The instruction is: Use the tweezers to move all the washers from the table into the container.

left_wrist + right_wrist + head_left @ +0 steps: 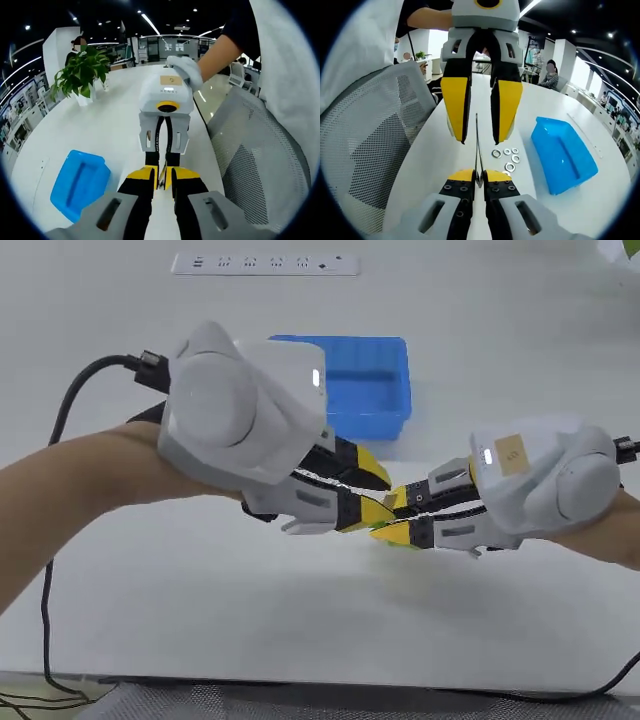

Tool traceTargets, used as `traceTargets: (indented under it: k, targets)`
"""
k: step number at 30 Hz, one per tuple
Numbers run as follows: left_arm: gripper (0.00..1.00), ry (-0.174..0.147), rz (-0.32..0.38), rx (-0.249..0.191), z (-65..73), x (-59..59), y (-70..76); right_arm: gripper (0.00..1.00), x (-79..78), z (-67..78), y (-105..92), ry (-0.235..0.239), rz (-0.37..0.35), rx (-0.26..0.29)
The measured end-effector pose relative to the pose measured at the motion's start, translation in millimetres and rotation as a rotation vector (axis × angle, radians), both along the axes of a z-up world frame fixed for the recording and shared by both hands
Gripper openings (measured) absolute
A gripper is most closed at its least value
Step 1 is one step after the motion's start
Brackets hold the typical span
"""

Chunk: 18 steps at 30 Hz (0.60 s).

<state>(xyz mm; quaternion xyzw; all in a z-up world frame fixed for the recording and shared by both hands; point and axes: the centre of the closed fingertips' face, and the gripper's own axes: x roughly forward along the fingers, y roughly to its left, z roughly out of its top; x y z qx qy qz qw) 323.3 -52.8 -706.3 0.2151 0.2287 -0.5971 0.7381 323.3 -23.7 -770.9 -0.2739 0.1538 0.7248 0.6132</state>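
Several washers (510,166): lying on white table (437,162), near blue container (565,155).
Right gripper (479,177): clamping tweezers (477,155).
Left gripper (480,139): holding jaws apart, flanking tweezers.

Bright blue container (370,380) on a plain white bench (300,620). Left tongs (480,139) show yellow over black, and the right tongs (479,177) match, yellow on black, both under pale grey housings. Silver washers (507,157), silver tweezers (476,130), a grey mesh-patterned chair (365,140), a green plant (80,72).
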Motion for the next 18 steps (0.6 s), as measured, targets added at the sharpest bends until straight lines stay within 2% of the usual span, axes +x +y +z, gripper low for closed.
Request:
traceTargets:
  k: [4,7,9,12,15,18]
  targets:
    - [0.13,-0.023,0.022,-0.007,-1.6,3.5,0.2,0.07,-0.1,0.3,-0.3,0.01,-0.009,0.006]
    - [0.1,-0.025,0.025,-0.06,6.7,3.3,-6.1,0.07,-0.1,0.5,-0.5,0.017,-0.014,0.007]
    - [0.09,-0.035,0.019,-0.06,8.1,3.9,-6.6,0.07,0.4,0.7,-0.5,0.02,-0.019,0.009]
    - [0.06,-0.032,0.008,-0.063,7.9,2.5,-6.8,0.07,0.4,0.8,-0.5,0.028,-0.02,0.009]
    - [0.05,-0.064,-0.011,-0.063,7.8,2.0,-5.4,0.07,0.6,1.0,-0.2,0.03,-0.017,0.01]
    - [0.05,-0.069,0.0,-0.08,8.3,3.2,-5.4,0.07,0.7,1.0,-0.2,0.028,-0.014,0.005]
